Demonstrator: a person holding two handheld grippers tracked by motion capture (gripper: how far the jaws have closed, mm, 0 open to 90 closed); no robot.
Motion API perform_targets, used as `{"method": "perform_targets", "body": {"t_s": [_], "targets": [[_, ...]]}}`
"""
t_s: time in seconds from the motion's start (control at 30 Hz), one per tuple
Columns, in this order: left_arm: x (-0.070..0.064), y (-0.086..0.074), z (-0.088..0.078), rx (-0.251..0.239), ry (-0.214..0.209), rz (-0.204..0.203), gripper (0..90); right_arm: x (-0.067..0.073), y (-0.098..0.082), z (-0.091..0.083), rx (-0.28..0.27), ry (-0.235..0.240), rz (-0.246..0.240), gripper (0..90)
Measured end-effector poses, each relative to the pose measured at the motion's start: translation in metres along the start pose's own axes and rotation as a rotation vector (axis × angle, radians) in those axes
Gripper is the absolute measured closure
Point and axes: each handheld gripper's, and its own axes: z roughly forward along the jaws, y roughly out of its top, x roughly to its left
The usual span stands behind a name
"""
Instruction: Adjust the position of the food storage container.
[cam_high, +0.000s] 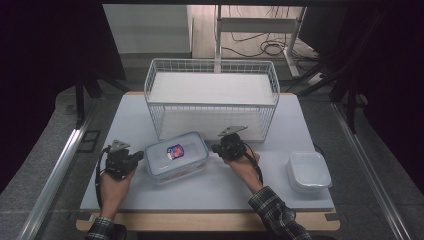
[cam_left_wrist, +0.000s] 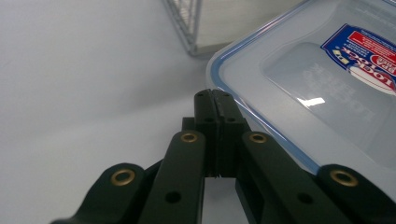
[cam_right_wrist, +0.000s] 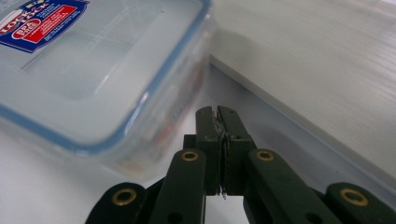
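A clear plastic food box with a blue-rimmed lid and a red and blue label lies on the white table, in front of the wire basket. My left gripper is at the box's left end, jaws shut with nothing between them; in the left gripper view its tips sit right at the lid's blue rim. My right gripper is at the box's right end, also shut and empty; in the right gripper view its tips are close beside the box's corner.
A white wire basket with a white board inside stands behind the box. A second clear container, without a lid, sits at the table's right front. The table's wooden front edge runs below my hands.
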Motion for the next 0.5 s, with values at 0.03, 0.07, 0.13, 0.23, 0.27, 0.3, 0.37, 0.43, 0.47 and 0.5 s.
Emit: {"method": "perform_targets", "body": {"t_s": [0.03,0.07,0.13,0.23,0.27,0.3,0.37,0.43,0.47,0.5], "targets": [[-0.002,0.002,0.003,0.003,-0.006,0.008,90.0,-0.001,-0.001,0.000,0.002,-0.006,0.002,87.2],[-0.005,0.005,0.006,0.003,-0.013,0.015,90.0,-0.002,-0.002,0.000,0.006,-0.009,0.007,87.2],[-0.010,0.009,0.012,0.006,-0.027,0.027,90.0,-0.003,-0.004,-0.001,0.007,-0.018,0.008,87.1],[-0.017,0.014,0.020,0.011,-0.044,0.049,90.0,-0.006,-0.007,-0.004,0.037,-0.055,0.007,88.2],[-0.019,0.015,0.022,0.011,-0.049,0.050,90.0,-0.007,-0.009,-0.006,0.041,-0.061,0.006,88.9],[-0.021,0.016,0.024,0.015,-0.061,0.053,90.0,-0.007,-0.010,-0.009,0.044,-0.065,0.012,89.0],[-0.025,0.018,0.027,0.017,-0.083,0.052,90.0,-0.009,-0.014,-0.015,0.053,-0.074,0.019,89.1],[-0.031,0.019,0.029,0.023,-0.103,0.064,90.0,-0.009,-0.020,-0.023,0.059,-0.085,0.022,89.1],[-0.034,0.019,0.029,0.026,-0.111,0.073,90.0,-0.009,-0.023,-0.027,0.061,-0.088,0.030,89.1],[-0.041,0.019,0.030,0.029,-0.126,0.081,90.0,-0.010,-0.029,-0.036,0.065,-0.098,0.035,89.2]]}}
